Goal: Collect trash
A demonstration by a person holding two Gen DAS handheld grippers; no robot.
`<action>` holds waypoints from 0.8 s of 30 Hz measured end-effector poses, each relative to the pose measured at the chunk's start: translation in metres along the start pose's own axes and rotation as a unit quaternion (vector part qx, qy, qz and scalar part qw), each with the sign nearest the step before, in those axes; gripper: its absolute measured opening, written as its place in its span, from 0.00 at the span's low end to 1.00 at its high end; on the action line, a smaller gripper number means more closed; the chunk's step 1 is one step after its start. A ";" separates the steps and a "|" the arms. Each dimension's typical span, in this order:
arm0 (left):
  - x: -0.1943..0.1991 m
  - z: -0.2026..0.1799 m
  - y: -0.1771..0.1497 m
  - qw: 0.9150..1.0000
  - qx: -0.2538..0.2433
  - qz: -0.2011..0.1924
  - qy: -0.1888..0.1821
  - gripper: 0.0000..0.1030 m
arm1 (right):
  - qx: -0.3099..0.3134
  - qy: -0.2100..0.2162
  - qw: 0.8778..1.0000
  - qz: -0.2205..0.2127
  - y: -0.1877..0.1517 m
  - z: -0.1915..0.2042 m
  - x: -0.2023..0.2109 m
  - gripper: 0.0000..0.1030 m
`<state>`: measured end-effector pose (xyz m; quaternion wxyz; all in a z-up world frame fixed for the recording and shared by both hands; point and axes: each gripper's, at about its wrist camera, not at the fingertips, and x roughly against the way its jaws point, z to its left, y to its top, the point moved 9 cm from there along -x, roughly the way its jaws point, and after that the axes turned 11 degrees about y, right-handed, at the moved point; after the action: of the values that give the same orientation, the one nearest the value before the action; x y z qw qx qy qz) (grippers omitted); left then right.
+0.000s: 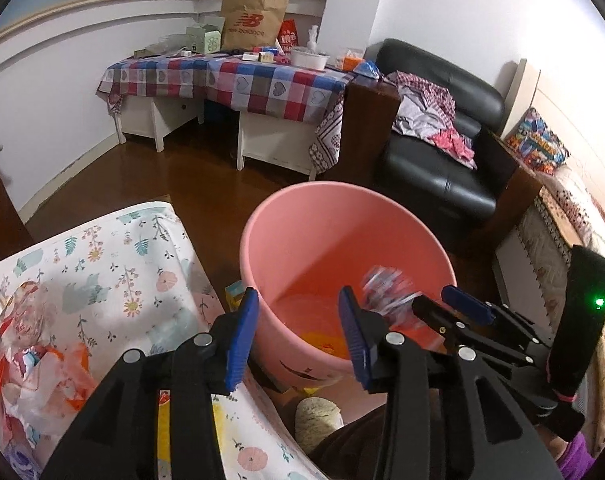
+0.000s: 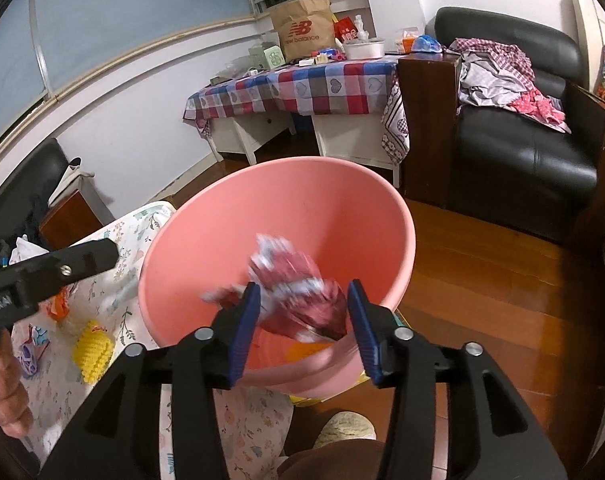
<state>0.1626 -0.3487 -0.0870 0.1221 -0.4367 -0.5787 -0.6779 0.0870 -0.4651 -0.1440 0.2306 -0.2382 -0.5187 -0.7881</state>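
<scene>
A pink bin [image 1: 286,216] [image 2: 206,216] stands on the floor beside a floral-cloth table [image 1: 114,264] [image 2: 114,320]. My right gripper [image 2: 302,330] [image 1: 442,306] hangs over the bin's near rim. A crumpled red-and-white wrapper [image 2: 294,280] [image 1: 384,290] sits between its blue pads [image 2: 244,328]; it is blurred and looks loose, with the jaws standing apart. My left gripper [image 1: 298,340] is open and empty at the bin's left rim. More crumpled wrappers [image 1: 34,344] [image 2: 32,350] lie on the cloth. Something orange lies at the bin's bottom [image 1: 322,338].
A yellow knitted item [image 2: 92,350] lies on the cloth. Behind the bin are a checked-cloth table [image 1: 242,80] with a paper bag, a black armchair [image 1: 442,168] heaped with clothes, and wooden floor [image 2: 482,280]. A slipper [image 1: 316,416] sits below the bin.
</scene>
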 end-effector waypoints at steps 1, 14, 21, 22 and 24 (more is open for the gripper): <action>0.004 0.003 -0.001 1.000 0.002 -0.002 0.000 0.40 | -0.001 -0.001 1.000 -0.001 0.000 0.000 0.001 0.46; 0.082 0.070 0.002 0.995 0.045 -0.078 0.034 0.45 | 0.011 0.033 0.999 -0.022 -0.002 0.037 0.027 0.46; 0.128 0.129 -0.009 0.988 0.077 -0.110 0.079 0.47 | 0.045 0.082 0.995 -0.022 -0.009 0.086 0.030 0.46; 0.133 0.136 -0.012 0.987 0.081 -0.113 0.086 0.47 | 0.049 0.086 0.995 -0.018 -0.012 0.092 0.029 0.46; 0.143 0.155 -0.015 0.984 0.092 -0.117 0.099 0.47 | 0.057 0.095 0.994 -0.009 -0.017 0.103 0.026 0.46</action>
<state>0.1379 -0.1576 -0.0003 0.1382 -0.2833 -0.6711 -0.6710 0.0699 -0.3665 -0.1042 0.2850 -0.1443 -0.5410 -0.7780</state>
